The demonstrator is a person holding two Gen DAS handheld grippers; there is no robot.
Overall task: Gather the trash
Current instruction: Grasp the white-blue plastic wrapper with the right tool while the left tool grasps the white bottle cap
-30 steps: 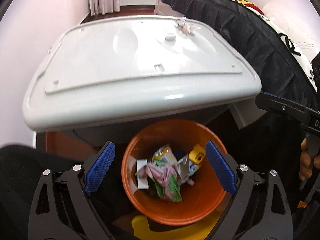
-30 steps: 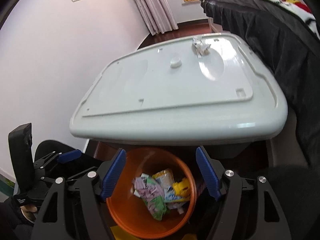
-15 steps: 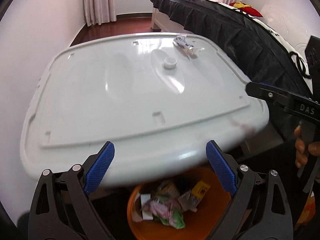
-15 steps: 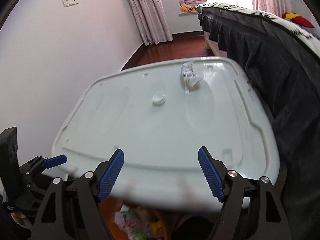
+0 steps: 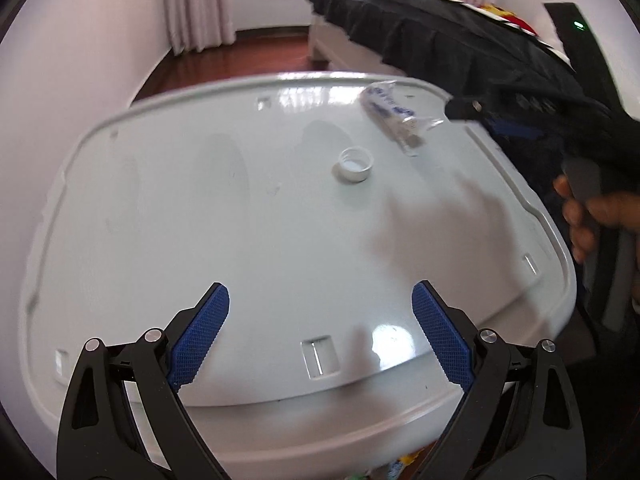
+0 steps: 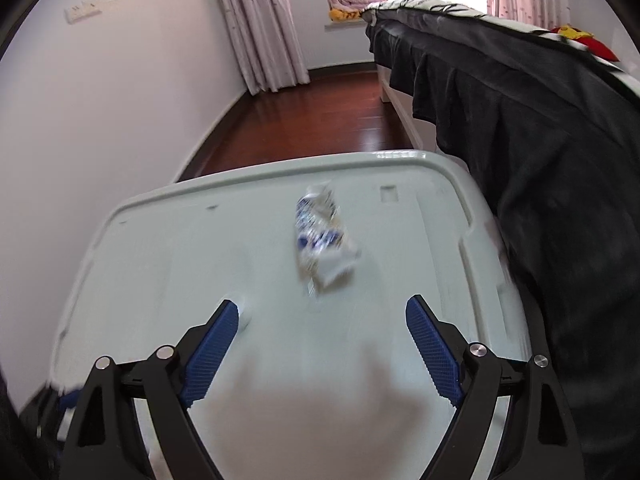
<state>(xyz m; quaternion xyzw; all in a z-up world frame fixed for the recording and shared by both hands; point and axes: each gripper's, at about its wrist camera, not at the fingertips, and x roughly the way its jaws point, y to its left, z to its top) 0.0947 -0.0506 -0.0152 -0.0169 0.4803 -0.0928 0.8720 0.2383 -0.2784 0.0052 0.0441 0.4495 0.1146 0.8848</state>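
Note:
A crumpled clear wrapper with blue print (image 5: 394, 120) lies at the far right of a white plastic table (image 5: 240, 240); it also shows in the right wrist view (image 6: 322, 244). A white bottle cap (image 5: 355, 165) sits near the table's middle, and its edge (image 6: 244, 314) peeks out beside my right gripper's left finger. My left gripper (image 5: 320, 334) is open and empty over the table's near edge. My right gripper (image 6: 322, 348) is open and empty, above the table just short of the wrapper. In the left wrist view the right gripper's side (image 5: 520, 120) reaches in by the wrapper.
A bed with a black cover (image 6: 540, 128) runs along the table's right side. A pale wall (image 6: 100, 140) is on the left. Dark wood floor (image 6: 320, 116) and curtains (image 6: 260, 28) lie beyond. A sliver of trash (image 5: 400, 466) shows below the table's front edge.
Both grippers have risen from over the orange bin to above the table and moved forward. The bin has dropped out of sight. The right gripper has come close to the wrapper.

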